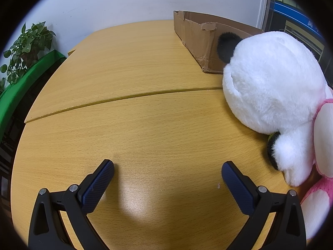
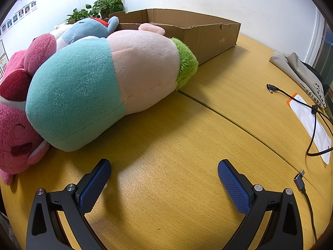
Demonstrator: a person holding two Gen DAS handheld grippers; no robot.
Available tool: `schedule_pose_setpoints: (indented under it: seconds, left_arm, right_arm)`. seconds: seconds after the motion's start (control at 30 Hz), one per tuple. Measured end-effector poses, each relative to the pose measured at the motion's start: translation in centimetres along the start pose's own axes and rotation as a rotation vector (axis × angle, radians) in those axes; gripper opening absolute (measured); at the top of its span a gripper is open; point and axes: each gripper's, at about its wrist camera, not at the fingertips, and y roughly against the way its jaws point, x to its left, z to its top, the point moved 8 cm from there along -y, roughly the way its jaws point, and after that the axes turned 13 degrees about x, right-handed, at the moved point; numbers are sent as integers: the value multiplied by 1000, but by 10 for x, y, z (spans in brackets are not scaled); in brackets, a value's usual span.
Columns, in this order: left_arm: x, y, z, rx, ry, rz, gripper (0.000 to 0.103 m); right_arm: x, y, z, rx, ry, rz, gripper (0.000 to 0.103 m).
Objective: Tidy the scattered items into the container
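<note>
A white panda plush (image 1: pixel 274 87) lies on the wooden table (image 1: pixel 135 125) at the right, in front of the cardboard box (image 1: pixel 197 35). A pink plush (image 1: pixel 320 200) lies beside it. My left gripper (image 1: pixel 167 171) is open and empty, low over the table, left of the panda. In the right wrist view a teal, pink and green plush (image 2: pixel 104 83) lies in front of the cardboard box (image 2: pixel 197 33), with a pink bear plush (image 2: pixel 18 108) at its left and a blue plush (image 2: pixel 89 29) behind. My right gripper (image 2: pixel 164 173) is open and empty, just in front of the teal plush.
Black cables (image 2: pixel 312 112) with loose plugs, a white packet (image 2: pixel 310 123) and a beige bag (image 2: pixel 297 70) lie at the table's right side. Potted plants (image 1: pixel 27 45) stand by the wall on a green-covered ledge. A seam (image 1: pixel 124 98) crosses the tabletop.
</note>
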Motion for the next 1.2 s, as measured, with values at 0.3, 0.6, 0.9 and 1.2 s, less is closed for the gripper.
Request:
schedule_pose_setpoints:
  seconds: [0.3, 0.6, 0.9, 1.2]
  left_arm:
    - [12, -2, 2, 0, 16, 6, 103]
    - [-5, 49, -26, -60, 65, -3, 102]
    - [-178, 153, -41, -204, -227, -286, 102]
    - [-222, 89, -44, 1, -188, -583, 103]
  right_arm:
    - [-3, -2, 3, 0, -6, -2, 103]
    - [14, 56, -28, -10, -129, -204, 103]
    - [98, 176, -37, -283, -514, -100, 103]
    - [171, 81, 6, -184, -556, 282, 103]
